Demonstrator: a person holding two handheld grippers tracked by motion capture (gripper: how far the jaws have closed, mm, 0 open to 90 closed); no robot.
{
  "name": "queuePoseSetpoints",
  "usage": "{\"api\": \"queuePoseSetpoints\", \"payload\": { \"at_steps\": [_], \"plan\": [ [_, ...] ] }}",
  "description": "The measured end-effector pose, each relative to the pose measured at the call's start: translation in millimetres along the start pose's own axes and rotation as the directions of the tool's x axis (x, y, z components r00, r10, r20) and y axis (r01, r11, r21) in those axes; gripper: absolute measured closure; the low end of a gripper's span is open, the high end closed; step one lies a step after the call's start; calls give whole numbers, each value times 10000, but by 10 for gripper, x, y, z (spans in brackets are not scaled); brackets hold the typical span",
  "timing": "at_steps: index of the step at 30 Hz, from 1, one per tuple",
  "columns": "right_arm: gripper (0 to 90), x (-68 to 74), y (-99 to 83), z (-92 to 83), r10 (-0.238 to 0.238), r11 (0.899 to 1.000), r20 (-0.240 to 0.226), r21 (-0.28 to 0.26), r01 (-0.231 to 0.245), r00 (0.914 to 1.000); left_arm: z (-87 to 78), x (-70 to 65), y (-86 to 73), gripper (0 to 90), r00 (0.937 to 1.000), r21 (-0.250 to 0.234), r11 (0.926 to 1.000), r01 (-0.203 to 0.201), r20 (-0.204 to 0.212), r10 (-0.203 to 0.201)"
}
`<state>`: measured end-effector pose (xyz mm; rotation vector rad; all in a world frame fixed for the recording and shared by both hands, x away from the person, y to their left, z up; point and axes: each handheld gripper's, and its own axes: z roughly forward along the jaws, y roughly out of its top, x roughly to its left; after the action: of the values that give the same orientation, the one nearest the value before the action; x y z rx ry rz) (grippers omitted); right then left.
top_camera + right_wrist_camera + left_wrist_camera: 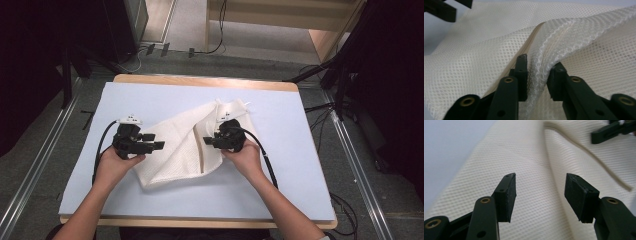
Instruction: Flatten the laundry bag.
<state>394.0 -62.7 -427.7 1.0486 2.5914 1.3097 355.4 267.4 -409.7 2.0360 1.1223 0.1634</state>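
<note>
Forearms: two, entering from the near edge of the high view, each hand holding one hand-held gripper.

Bench: wooden edge, top covered by a pale blue sheet.

Mesh cloth: cream-white, netted weave, lying crumpled at the middle of the bench, between the two hands. One long folded ridge runs near to far through its middle; a corded hem crosses the fabric in the left gripper view.

Right hand-held gripper: at the right part of the cloth, pointing left. Jaws drawn in close on a raised fold of the mesh, both pads pressing it; the fold stands up between them.

Left hand-held gripper: at the left edge of the cloth, pointing right. Jaws wide apart, nothing between the pads; it hovers just over the flat mesh.

Cables: black, one trailing from each gripper toward the near side.
</note>
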Motion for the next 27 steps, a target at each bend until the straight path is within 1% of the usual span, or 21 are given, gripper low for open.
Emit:
{"api": "queuePoseSetpoints", "payload": {
  "at_steps": [2, 3, 6, 7, 8, 11, 12, 13, 14, 15, 17, 18, 19, 20, 22, 23, 25, 26, 27],
  "plan": [
    [793, 19, -1, -57, 0, 9999, -75, -113, -1, 10000, -5, 85, 11, 424, 9998, -2, 10000, -25, -186, 25],
    [798, 28, -4, -91, -47, 9999, -151, -152, 44, 9999, -1, 146, 15, 412, 9998, -40, 10000, 25, -208, -26],
    [800, 72, -39, -194, -42, 9997, -190, -242, 38, 9998, 25, 295, 26, 406, 9990, -9, 9996, 279, -335, -279],
    [800, 82, -57, -223, -27, 9997, -219, -255, 22, 9998, 35, 356, 35, 406, 9982, 124, 9994, 324, -500, -317],
    [798, 93, -85, -253, -20, 9996, -257, -278, 13, 9997, 45, 399, 43, 408, 9977, 126, 9991, 398, -557, -391],
    [790, 130, -162, -324, 47, 9997, -257, -258, -54, 9997, 76, 500, 71, 409, 9963, 11, 9989, 476, -716, -474],
    [790, 143, -190, -348, 29, 9997, -260, -255, -36, 9997, 90, 534, 87, 409, 9961, 81, 9989, 463, -755, -456],
    [790, 159, -216, -374, 59, 9997, -242, -228, -64, 9997, 109, 568, 99, 409, 9953, 86, 9991, 414, -881, -405],
    [790, 171, -239, -398, 47, 9997, -289, -251, -54, 9996, 131, 597, 113, 410, 9946, 125, 9989, 449, -940, -435],
    [790, 186, -259, -425, 60, 9996, -250, -263, -66, 9997, 160, 628, 126, 410, 9948, 187, 9988, 458, -922, -438],
    [790, 219, -290, -475, 115, 9994, -295, -325, -124, 9995, 224, 665, 133, 414, 9940, 159, 9989, 431, -1015, -413],
    [791, 235, -305, -498, 123, 9993, -300, -361, -133, 9995, 255, 684, 136, 419, 9948, 219, 9989, 415, -942, -393],
    [791, 249, -319, -518, 82, 9992, -303, -396, -94, 9995, 293, 706, 148, 420, 9947, 411, 9982, 442, -949, -401],
    [791, 268, -337, -544, 67, 9991, -278, -407, -79, 9996, 314, 715, 153, 420, 9945, 449, 9981, 429, -972, -384],
    [791, 290, -362, -576, 57, 9991, -279, -411, -68, 9996, 361, 734, 167, 421, 9948, 466, 9980, 421, -950, -375],
    [790, 299, -377, -594, 89, 9991, -274, -414, -100, 9996, 383, 738, 174, 421, 9941, 450, 9980, 448, -1004, -401],
    [790, 313, -406, -621, 87, 9990, -286, -439, -99, 9996, 422, 766, 183, 421, 9942, 465, 9982, 382, -1027, -333],
    [790, 326, -422, -638, 148, 9990, -275, -418, -160, 9995, 433, 774, 185, 422, 9940, 508, 9978, 415, -1028, -361],
    [789, 328, -430, -645, 106, 9990, -272, -431, -117, 9996, 451, 782, 183, 422, 9942, 526, 9975, 480, -989, -426]
  ]
}}
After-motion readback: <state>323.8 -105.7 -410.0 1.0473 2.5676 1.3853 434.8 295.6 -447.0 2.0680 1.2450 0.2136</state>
